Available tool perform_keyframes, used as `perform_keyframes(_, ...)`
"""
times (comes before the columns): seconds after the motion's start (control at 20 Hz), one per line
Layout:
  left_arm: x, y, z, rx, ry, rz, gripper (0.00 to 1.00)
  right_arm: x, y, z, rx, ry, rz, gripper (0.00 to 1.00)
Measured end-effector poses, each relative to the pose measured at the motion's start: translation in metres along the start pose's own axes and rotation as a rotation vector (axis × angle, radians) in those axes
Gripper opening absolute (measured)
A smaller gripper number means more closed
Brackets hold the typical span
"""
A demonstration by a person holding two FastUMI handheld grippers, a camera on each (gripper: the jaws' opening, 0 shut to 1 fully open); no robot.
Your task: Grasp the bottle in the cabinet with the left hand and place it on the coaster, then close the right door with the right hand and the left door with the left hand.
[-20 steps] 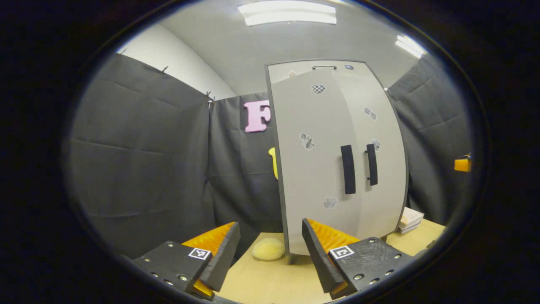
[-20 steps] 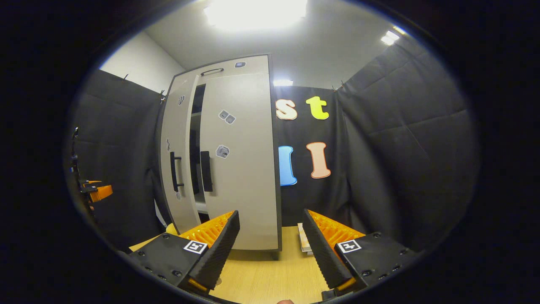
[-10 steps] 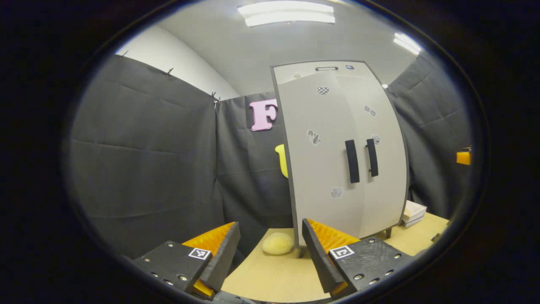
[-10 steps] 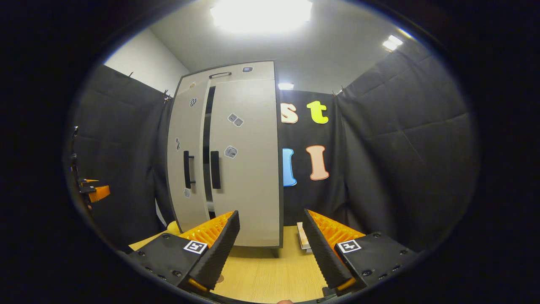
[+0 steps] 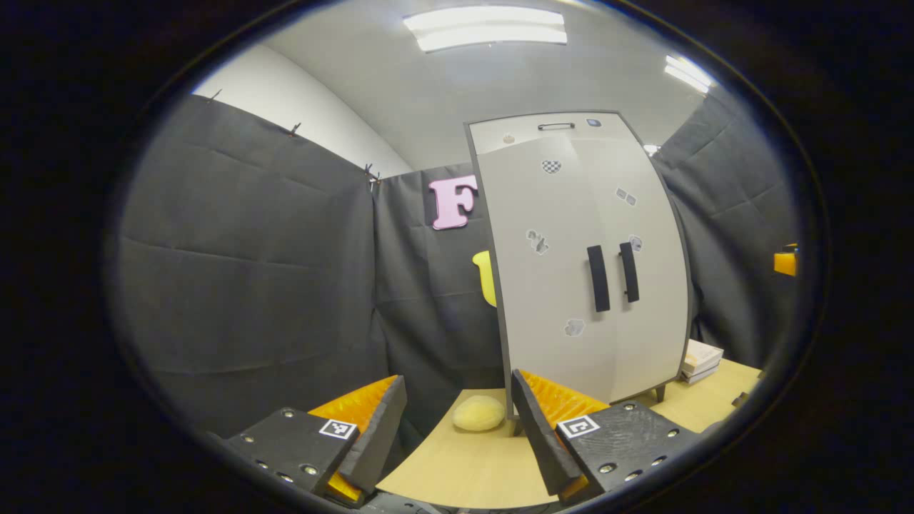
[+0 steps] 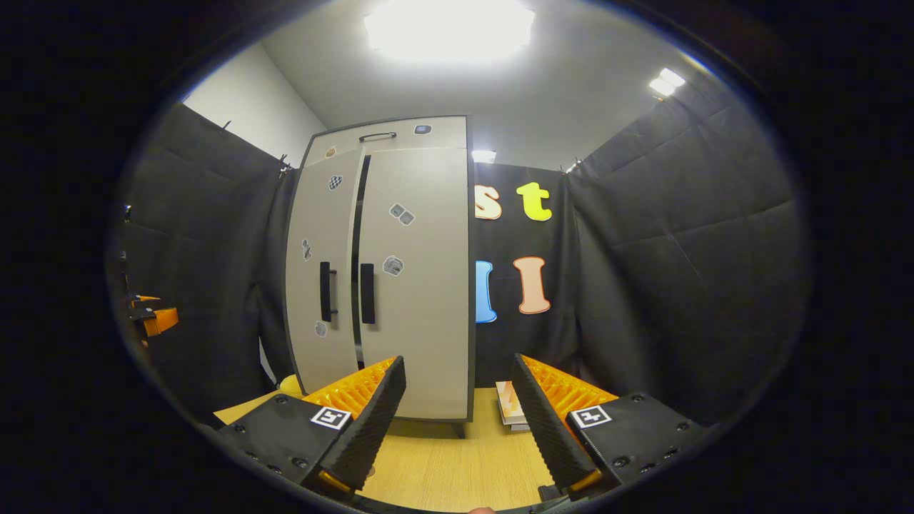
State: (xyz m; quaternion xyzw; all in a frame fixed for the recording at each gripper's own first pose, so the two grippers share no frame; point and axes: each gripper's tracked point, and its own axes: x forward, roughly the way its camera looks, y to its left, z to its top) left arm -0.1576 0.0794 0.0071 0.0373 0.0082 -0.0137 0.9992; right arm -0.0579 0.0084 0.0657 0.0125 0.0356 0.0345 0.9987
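Note:
A tall grey two-door cabinet [image 5: 585,264] stands on the wooden table [image 5: 464,464], ahead and to the right of my left gripper [image 5: 457,421], which is open and holds nothing. Its two black handles [image 5: 598,278] sit side by side. In the right gripper view the cabinet [image 6: 414,285] is ahead and slightly left. A narrow dark slit [image 6: 356,250] runs between the left door [image 6: 318,235] and the right door [image 6: 418,321]. My right gripper [image 6: 457,421] is open and empty, well back from the doors.
A yellow rounded object [image 5: 479,414] lies by the cabinet's left foot. Stacked books [image 5: 700,357] lie to the cabinet's right and appear again as books [image 6: 510,410] between my right fingers. The other gripper [image 6: 153,321] hangs far left.
Both grippers have drawn back from the cabinet, which looks smaller. The dark gap between the doors has narrowed to a slit as the left door swung in.

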Motion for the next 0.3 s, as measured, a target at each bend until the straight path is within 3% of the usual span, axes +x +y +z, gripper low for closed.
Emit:
perform_keyframes(0.05, -0.0013, 0.0004, 0.0001, 0.000, -0.002, 0.000, 0.87, -0.0006, -0.0005, 0.0002, -0.003, 0.000, -0.001, 0.92)
perform_keyframes(0.3, -0.0063, 0.0022, 0.0034, 0.009, -0.014, 0.009, 0.87, -0.0046, -0.0026, 0.0045, -0.005, -0.016, -0.010, 0.92)
